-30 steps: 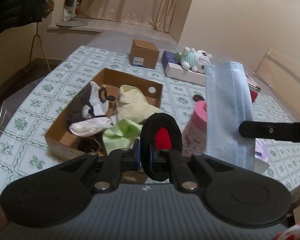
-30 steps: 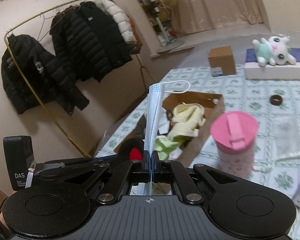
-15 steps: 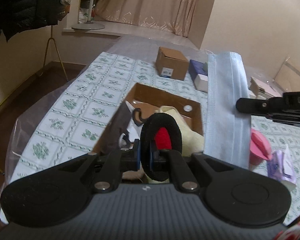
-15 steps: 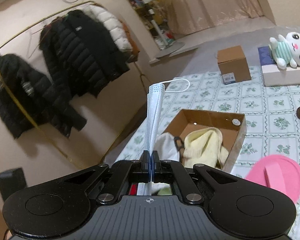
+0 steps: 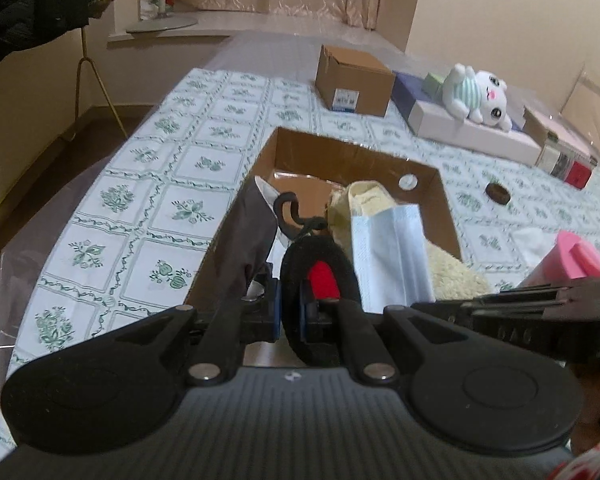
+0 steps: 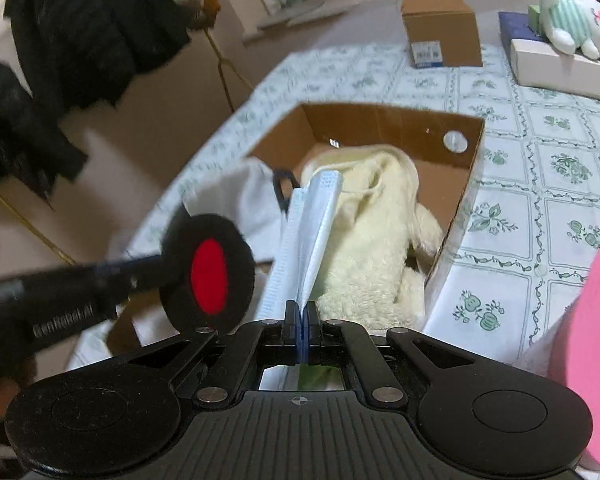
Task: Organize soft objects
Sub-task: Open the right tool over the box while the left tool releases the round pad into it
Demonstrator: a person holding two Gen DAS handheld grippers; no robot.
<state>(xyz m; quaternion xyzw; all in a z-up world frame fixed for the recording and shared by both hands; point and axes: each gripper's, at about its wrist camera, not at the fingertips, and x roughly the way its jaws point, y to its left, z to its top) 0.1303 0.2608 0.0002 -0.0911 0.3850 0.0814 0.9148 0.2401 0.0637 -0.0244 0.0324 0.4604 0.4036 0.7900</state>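
My left gripper [image 5: 289, 312] is shut on a round black fuzzy pad with a red centre [image 5: 320, 280], held over the near end of an open cardboard box [image 5: 356, 156]. My right gripper [image 6: 301, 320] is shut on a folded light blue face mask [image 6: 308, 248], which hangs down onto a cream fluffy cloth [image 6: 376, 248] inside the box [image 6: 396, 128]. The mask [image 5: 392, 256] and the cream cloth [image 5: 452, 276] also show in the left wrist view. The black pad [image 6: 208, 272] shows left of the mask in the right wrist view.
A grey-and-white garment [image 5: 248, 240] with a black hook lies in the box's left side. A pink-lidded cup [image 5: 576, 256] stands right of the box. A small closed carton [image 5: 352, 80], a white plush toy [image 5: 480, 96] on flat boxes and a dark ring [image 5: 497, 193] lie farther back.
Both grippers have come down and forward over the box. The mask, held upright before, now droops into the box onto the cream cloth. The black pad stays gripped.
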